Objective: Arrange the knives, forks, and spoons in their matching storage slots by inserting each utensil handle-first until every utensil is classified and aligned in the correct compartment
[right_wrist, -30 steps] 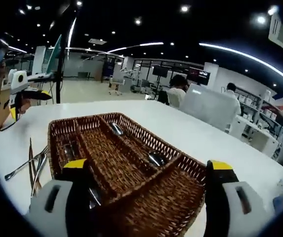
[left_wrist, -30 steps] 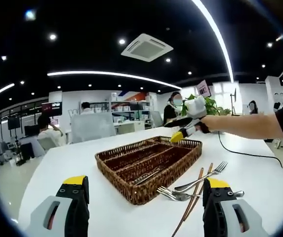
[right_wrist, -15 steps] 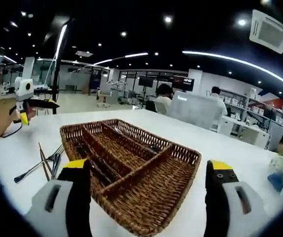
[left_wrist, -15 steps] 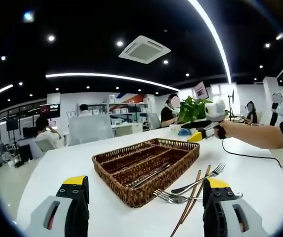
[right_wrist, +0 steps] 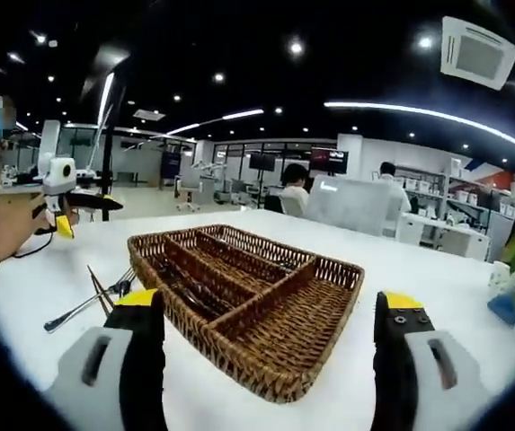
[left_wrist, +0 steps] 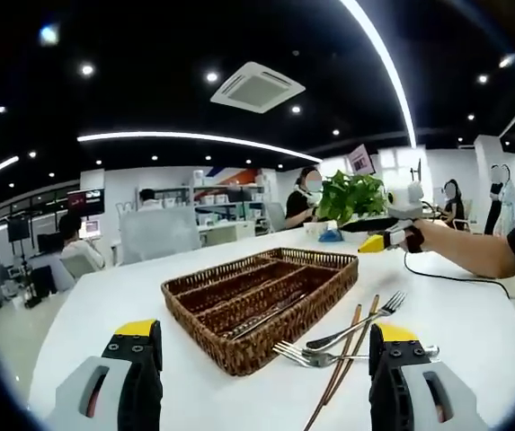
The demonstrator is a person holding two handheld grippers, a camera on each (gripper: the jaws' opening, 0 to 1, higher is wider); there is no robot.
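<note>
Both hand-held grippers, left (left_wrist: 261, 377) and right (right_wrist: 266, 359), hover empty with jaws spread wide.

Open-plan office. Black ceiling with recessed spotlights, long curved light strips (left_wrist: 378, 63) and a cassette air-conditioning unit (left_wrist: 257, 87) high above the jaws in the left gripper view. Ahead of the jaws, past the white table (left_wrist: 104, 296), seated people face desks with monitors (left_wrist: 93, 199); one seated person (right_wrist: 293, 186) works at a screen in the right gripper view, with more wall screens (right_wrist: 261, 162) behind. Shelving with boxes and files (left_wrist: 226, 199) lines the far wall. Potted green plant (left_wrist: 351, 196) stands beyond the right jaw. Glass partitions further back in the right gripper view.
</note>
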